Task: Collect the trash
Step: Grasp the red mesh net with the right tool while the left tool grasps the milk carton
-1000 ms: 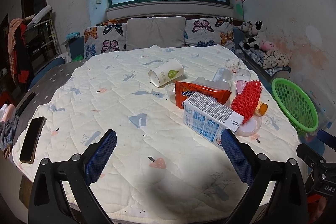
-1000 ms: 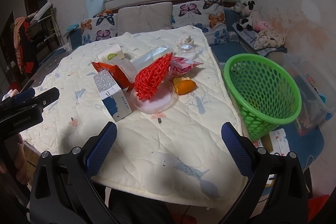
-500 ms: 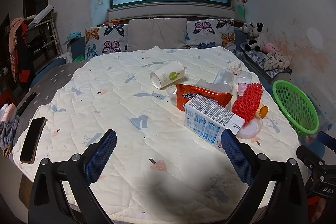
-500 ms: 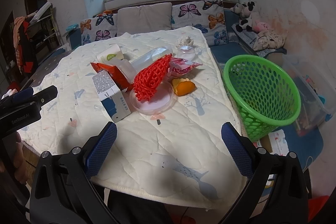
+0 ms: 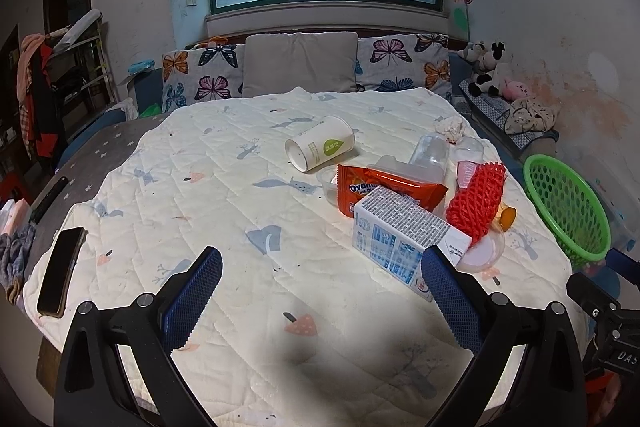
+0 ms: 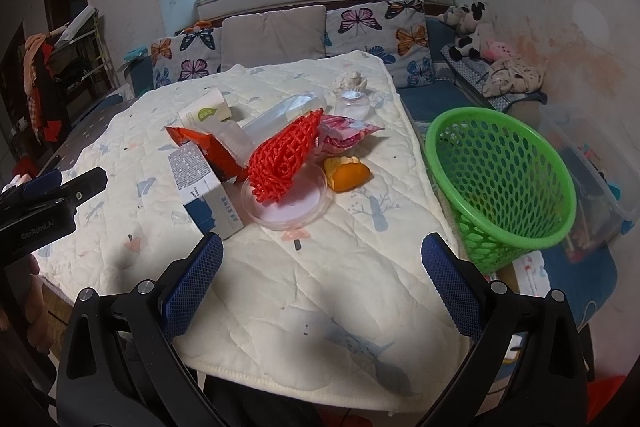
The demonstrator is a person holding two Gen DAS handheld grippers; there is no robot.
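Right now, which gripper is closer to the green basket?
Right. The right gripper hangs open above the table's near edge with the green basket just off its right finger. The left gripper sits farther left, the basket across the trash pile.

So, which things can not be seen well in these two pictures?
- Green basket: its bottom is hidden by its own wall in the right wrist view; the left wrist view shows still less of it.
- Orange snack bag: the milk carton covers its lower part in the left wrist view.
- Clear bottle: partly behind the red foam net in the right wrist view.
- Carton print: too small to read.
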